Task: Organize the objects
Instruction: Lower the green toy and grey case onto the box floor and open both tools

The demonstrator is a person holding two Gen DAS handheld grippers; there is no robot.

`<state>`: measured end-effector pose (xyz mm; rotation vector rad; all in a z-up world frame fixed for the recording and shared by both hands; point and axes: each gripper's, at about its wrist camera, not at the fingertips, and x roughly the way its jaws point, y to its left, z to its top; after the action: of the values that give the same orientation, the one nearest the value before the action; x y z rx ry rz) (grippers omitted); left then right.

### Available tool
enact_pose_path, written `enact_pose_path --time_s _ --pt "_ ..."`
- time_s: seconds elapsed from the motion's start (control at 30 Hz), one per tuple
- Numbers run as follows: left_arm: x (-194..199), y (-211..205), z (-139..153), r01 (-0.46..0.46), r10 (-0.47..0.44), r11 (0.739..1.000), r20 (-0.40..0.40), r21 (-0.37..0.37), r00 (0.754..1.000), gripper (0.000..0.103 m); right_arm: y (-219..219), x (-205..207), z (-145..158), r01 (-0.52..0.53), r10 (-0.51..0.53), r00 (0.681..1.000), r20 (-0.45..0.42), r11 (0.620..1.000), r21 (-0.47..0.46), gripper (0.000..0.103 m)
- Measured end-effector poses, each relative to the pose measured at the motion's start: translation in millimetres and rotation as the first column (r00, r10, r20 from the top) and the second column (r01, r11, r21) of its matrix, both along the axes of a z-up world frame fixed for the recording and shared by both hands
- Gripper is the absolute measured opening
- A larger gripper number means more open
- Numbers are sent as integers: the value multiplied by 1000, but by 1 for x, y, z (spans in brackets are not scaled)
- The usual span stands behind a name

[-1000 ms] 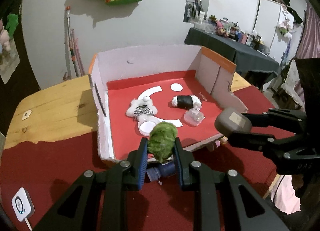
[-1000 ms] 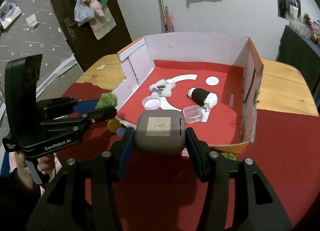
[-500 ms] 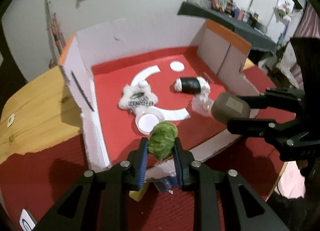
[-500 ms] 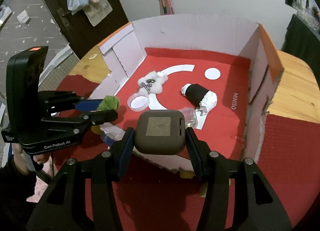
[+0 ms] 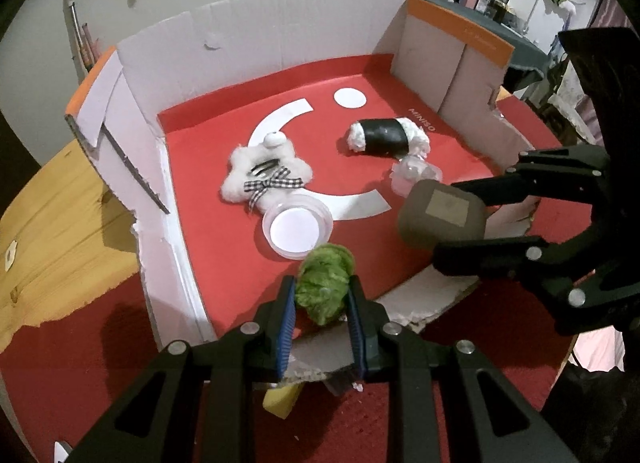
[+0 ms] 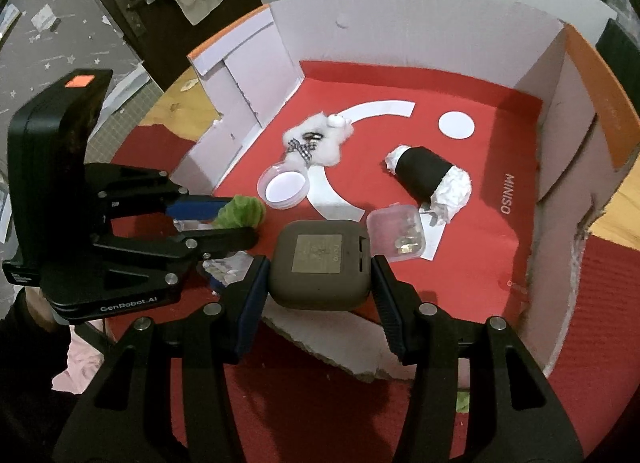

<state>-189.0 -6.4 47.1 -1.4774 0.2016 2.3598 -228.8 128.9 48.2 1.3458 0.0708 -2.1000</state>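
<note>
My left gripper [image 5: 321, 295] is shut on a fuzzy green plush [image 5: 325, 287], held over the torn front edge of the open cardboard box [image 5: 256, 35]. The same plush [image 6: 240, 213] shows in the right wrist view at the tips of the left gripper [image 6: 236, 219]. My right gripper [image 6: 318, 275] is shut on a rounded grey-brown case [image 6: 318, 265], also over the box's front edge; the case [image 5: 442, 215] appears at right in the left wrist view. Inside the box lie a white fluffy toy [image 5: 266, 177], a round clear lid [image 5: 297, 229], a black-and-white roll [image 5: 386, 137] and a small clear container [image 6: 396, 233].
The box has a red floor and tall white walls [image 6: 400, 31]; its front wall is torn low [image 6: 340, 347]. It stands on a wooden table [image 5: 52, 219] partly covered with red cloth [image 5: 80, 343]. A yellow item [image 5: 280, 399] and crumpled clear plastic [image 6: 226, 267] lie beneath the grippers.
Both grippers have moved forward and lower, from in front of the box to over its torn front edge, and tilted further down. Each keeps its grip.
</note>
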Motion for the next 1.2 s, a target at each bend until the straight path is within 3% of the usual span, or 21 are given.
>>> enact_pose_path --time_s 0.37,1.2 --pt "-5 1 -4 3 -3 1000 -17 -9 1000 25 1 -10 -14 16 -16 1000 14 1000 15 49" --pt "-21 10 -11 -127 124 992 -136 -14 983 26 10 -27 -19 163 -143 976 -163 980 116 49"
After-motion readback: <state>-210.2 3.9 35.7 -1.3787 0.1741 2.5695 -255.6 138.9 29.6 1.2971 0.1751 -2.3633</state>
